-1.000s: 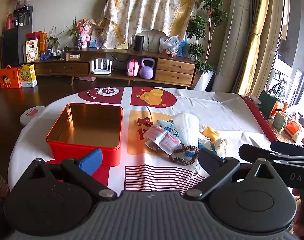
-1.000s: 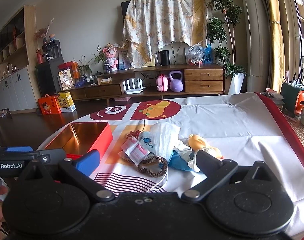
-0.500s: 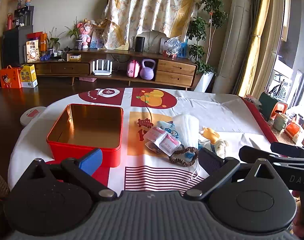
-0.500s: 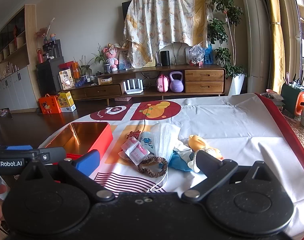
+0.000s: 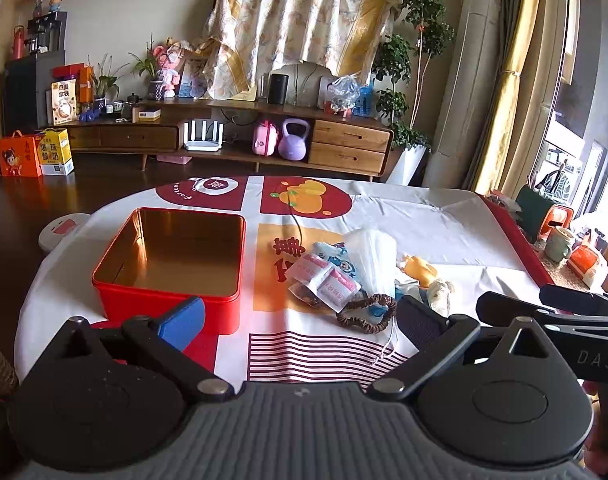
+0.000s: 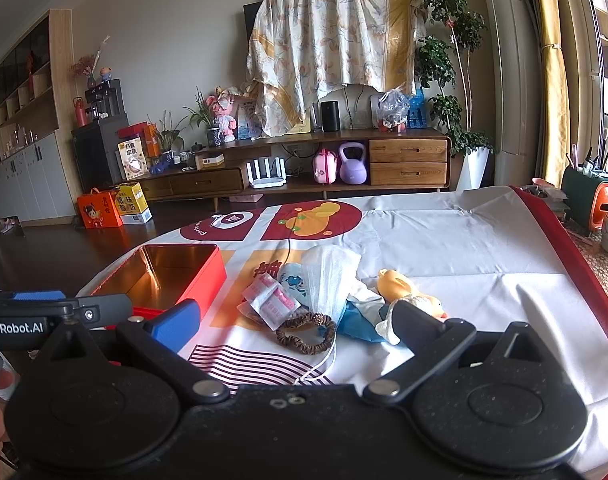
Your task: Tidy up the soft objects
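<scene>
Both claws, the left claw (image 5: pixel 300 320) and right claw (image 6: pixel 294 320), hang wide and empty above the desk (image 5: pixel 444 224), near the brown scrunchie (image 5: pixel 366 314) beside the red tin (image 5: pixel 172 256).

The white mask (image 5: pixel 374 256) covers most of the blue cloth (image 6: pixel 358 320); the packet (image 5: pixel 304 294) beneath the sachets (image 5: pixel 324 276) is unidentifiable.

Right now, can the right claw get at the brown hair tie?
Probably yes. The right claw is open, and the hair tie lies at the pile's near edge with nothing over it.
</scene>
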`<state>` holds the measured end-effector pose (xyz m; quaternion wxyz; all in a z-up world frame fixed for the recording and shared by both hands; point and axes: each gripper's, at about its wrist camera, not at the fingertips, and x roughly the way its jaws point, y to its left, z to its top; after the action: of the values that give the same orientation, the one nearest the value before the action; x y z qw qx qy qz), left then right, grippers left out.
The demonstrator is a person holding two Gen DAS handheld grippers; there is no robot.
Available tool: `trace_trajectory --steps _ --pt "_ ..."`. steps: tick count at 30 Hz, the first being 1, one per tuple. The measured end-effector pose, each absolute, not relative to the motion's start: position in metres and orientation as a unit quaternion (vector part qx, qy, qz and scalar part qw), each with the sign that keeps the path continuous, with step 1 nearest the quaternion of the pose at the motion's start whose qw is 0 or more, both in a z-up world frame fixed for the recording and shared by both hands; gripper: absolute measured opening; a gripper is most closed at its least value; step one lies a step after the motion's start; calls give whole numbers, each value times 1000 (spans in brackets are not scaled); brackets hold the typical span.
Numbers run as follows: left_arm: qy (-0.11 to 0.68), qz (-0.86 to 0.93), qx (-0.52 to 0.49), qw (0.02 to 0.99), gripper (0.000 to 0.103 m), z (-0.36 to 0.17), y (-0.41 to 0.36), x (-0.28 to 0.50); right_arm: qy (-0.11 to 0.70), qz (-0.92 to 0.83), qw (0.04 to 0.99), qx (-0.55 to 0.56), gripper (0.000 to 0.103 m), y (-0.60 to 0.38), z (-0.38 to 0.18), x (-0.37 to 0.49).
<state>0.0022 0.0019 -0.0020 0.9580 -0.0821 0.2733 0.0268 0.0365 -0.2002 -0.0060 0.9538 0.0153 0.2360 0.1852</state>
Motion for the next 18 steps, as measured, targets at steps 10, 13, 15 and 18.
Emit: trace_trajectory --steps 10,13,15,18 --pt "279 24 -79 957 103 -5 1 5 241 182 953 13 102 -200 -11 38" --pt "283 21 -86 955 103 -9 3 8 245 178 953 14 102 -201 -13 42" --pt "283 21 -89 955 103 -10 4 11 247 176 953 13 102 -202 -15 45" --pt "287 14 -95 953 103 -12 6 19 252 176 952 10 102 -204 -16 50"
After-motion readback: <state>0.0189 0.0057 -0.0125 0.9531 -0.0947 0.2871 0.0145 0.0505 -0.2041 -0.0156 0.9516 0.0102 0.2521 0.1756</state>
